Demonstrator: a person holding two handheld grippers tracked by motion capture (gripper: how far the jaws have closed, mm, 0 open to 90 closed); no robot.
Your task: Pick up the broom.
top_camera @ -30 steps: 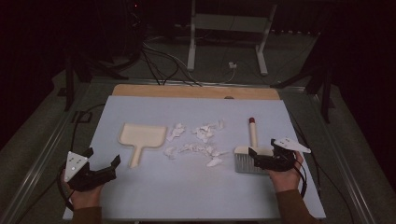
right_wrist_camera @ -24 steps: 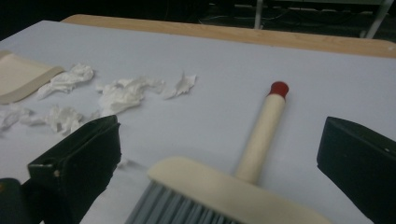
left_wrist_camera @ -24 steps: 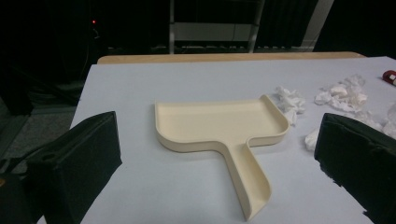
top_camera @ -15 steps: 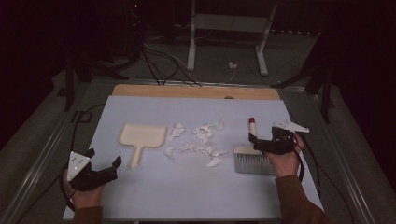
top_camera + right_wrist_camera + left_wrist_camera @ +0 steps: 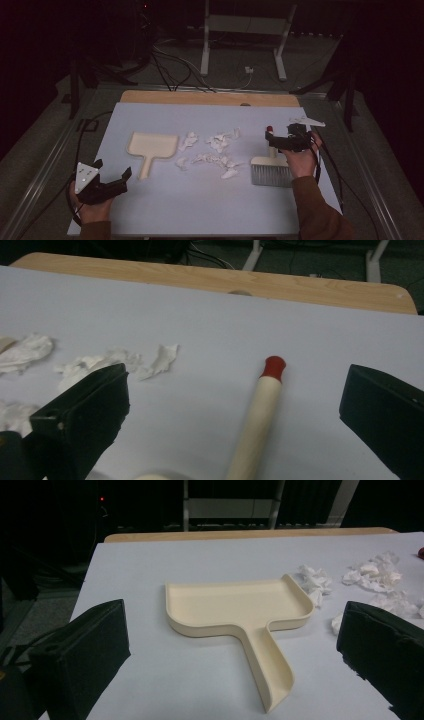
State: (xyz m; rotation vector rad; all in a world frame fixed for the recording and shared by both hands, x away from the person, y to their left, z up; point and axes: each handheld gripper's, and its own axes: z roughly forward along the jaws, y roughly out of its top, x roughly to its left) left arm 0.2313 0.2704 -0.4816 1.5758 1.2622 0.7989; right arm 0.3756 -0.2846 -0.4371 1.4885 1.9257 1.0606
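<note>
At the left of the high view, the left gripper (image 5: 112, 179) rests low on the pale blue table cover (image 5: 200, 210), held in the person's left hand (image 5: 90, 210), its two black jaws spread wide with nothing between them. They point toward the cream dustpan (image 5: 151, 146), which lies flat on the cover just ahead, tray away from the person and handle toward them; in the left gripper view the dustpan (image 5: 235, 611) sits between the jaws but well apart from them. Just right of the dustpan lies a loose scatter of crumpled white paper scraps (image 5: 212, 152), the nearest scrap close beside the tray's corner. Farther right lies the hand brush (image 5: 271, 162), bristles toward the person and its pale wooden handle with a red tip pointing away. The right gripper (image 5: 276, 142) hovers over that handle; in the right gripper view its jaws stand wide on either side of the brush handle (image 5: 257, 420), not touching it.
</note>
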